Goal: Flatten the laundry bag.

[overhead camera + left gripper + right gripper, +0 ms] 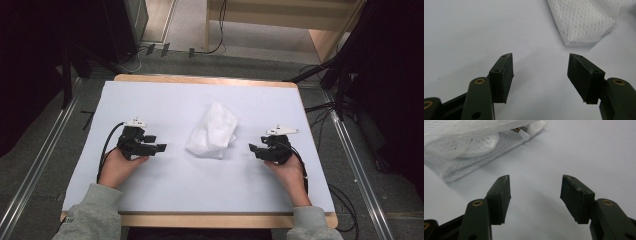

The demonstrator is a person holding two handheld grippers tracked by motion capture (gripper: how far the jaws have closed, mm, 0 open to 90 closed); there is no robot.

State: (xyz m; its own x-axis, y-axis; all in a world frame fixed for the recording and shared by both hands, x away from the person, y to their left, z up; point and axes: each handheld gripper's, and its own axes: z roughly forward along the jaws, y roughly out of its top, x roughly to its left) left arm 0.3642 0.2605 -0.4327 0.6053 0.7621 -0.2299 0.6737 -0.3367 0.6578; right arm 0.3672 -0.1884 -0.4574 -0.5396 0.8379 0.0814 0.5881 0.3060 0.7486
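Grey sleeves (pixel 92 212) enter from the bottom edge of the high view, where a person's two hands rest on a white sheet (pixel 175 185) that covers a wooden table (pixel 200 220). The left hand (pixel 116 167), at lower left of centre, grips the left gripper (pixel 159 148), whose jaws point toward the middle of the frame. The right hand (pixel 289 172), at lower right of centre, grips the right gripper (pixel 253 149), aimed inward the opposite way.

In the left gripper view the left gripper (pixel 540 75) stands released, its two black jaws spread wide with bare white sheet between them, holding nothing. In the right gripper view the right gripper (pixel 536 196) is likewise released and wide apart, with nothing between the pads.

Between the two tools, at the centre of the high view, lies a white mesh bag (pixel 212 131), crumpled and apart from both grippers. Its pointed corner (pixel 584 25) fills the upper right of the left gripper view, just beyond the jaw tips. In the upper left of the right gripper view the bag (pixel 469 147) shows rounded pale shapes inside its netting; what they are cannot be told.

Beyond the table, at the top of the high view, are a grey floor (pixel 240 62) with cables and dark stands.
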